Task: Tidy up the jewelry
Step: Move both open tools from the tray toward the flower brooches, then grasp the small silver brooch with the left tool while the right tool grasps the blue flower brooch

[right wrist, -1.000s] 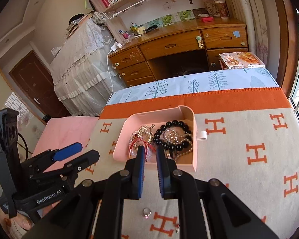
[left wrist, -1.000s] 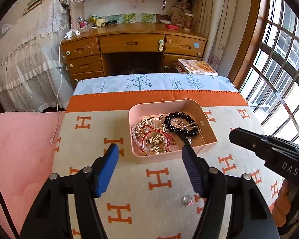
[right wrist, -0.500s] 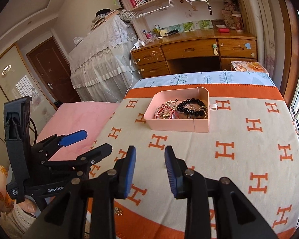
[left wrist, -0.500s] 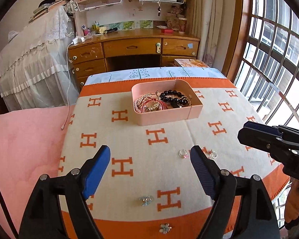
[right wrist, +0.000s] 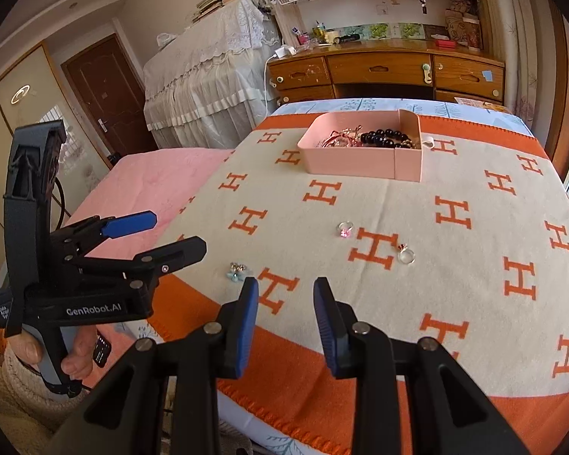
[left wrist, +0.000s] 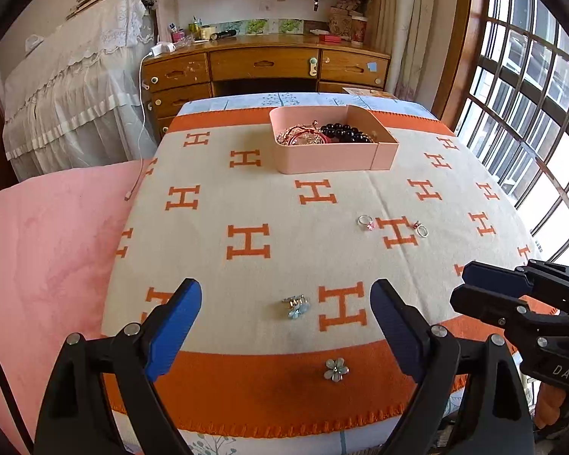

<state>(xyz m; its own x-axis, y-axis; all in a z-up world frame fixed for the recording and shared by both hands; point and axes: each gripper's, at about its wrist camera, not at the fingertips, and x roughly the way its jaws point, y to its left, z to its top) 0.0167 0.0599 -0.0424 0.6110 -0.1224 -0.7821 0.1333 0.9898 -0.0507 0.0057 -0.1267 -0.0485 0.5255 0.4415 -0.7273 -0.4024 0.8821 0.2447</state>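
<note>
We hold our left gripper (left wrist: 286,314) low in the left wrist frame, jaws spread wide and grasping nothing, a pale blue brooch (left wrist: 296,306) lying on the blanket (left wrist: 246,174) between the fingertips. Our right gripper (right wrist: 285,303) sits at the bottom centre of its own frame, jaws parted and empty. Above centre, the pink tray (left wrist: 332,157) holds a black bead bracelet (left wrist: 343,132). Two rings (left wrist: 366,222) (left wrist: 420,229) lie mid-right; a flower clip (left wrist: 336,369) rests on the orange border.
</note>
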